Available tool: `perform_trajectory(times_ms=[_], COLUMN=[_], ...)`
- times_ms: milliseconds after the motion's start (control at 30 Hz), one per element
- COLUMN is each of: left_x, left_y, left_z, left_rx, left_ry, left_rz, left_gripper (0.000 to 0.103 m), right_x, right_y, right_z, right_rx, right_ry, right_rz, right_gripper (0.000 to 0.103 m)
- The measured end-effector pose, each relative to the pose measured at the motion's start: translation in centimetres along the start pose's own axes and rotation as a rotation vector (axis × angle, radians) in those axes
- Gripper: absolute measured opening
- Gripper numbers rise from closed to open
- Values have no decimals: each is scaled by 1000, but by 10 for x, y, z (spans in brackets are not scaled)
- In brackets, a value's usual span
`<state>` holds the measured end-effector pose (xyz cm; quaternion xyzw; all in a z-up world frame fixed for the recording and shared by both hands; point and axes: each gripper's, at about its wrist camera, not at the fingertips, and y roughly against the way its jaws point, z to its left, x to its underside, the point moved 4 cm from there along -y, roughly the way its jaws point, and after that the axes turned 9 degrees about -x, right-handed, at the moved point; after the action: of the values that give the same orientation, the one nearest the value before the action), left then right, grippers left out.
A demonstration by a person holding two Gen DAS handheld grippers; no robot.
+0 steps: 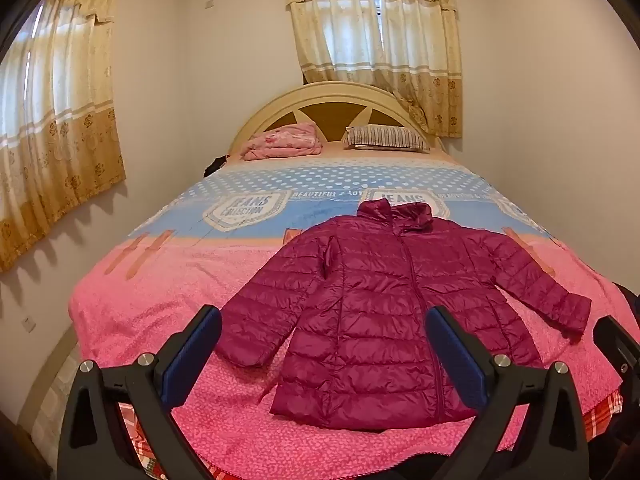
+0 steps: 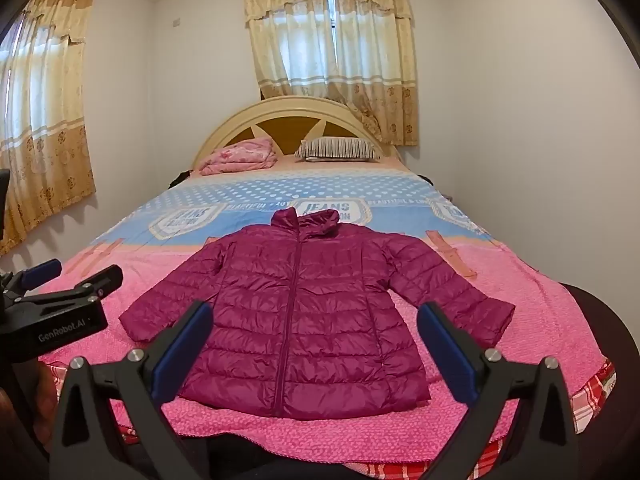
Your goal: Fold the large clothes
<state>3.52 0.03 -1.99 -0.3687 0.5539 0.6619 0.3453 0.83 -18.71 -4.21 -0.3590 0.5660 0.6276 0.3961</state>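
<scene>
Far to the left of the jacket [image 2: 296, 312], up off the pink blanket [image 2: 132, 280]: left gripper [image 2: 76, 272], jaws spread wide, nothing in them, no touch on the cloth. Next, just short of the jacket's left sleeve [image 2: 160, 316] and near hem: one blue pad [image 2: 180, 348] of the right gripper [image 2: 316, 344]. In the middle: big dark pink puffy jacket, flat on the bed, zipped up, collar toward the headboard [image 2: 280, 120], hem toward the cameras, both sleeves out to the sides. Right of the jacket's middle, in front of the right sleeve [image 2: 456, 292]: the other blue pad of the right gripper. Right gripper also wide open, empty, raised above the near hem, not touching. Far behind the jacket, by the headboard: folded pink cloth [image 2: 240, 158], then striped pillow [image 2: 340, 148].
</scene>
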Motion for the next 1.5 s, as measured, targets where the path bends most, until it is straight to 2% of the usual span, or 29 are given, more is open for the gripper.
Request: perform_trajectory(times_ms=[33, 367, 433, 1500], left_x=[0, 2, 1, -2], left_y=[0, 2, -1, -4], left_z=[0, -13, 3, 5], left_rx=[4, 6, 10, -2], left_ry=[-1, -33, 8, 14], left_rz=[0, 4, 12, 14], left_gripper=[102, 102, 102, 102], right_x=[0, 2, 2, 8], right_y=[1, -2, -1, -8], right_z=[0, -1, -1, -2], right_rx=[-8, -16, -22, -29], right_ry=[-2, -12, -13, -31], right_rz=[-19, 2, 5, 20], right_gripper=[103, 103, 103, 103])
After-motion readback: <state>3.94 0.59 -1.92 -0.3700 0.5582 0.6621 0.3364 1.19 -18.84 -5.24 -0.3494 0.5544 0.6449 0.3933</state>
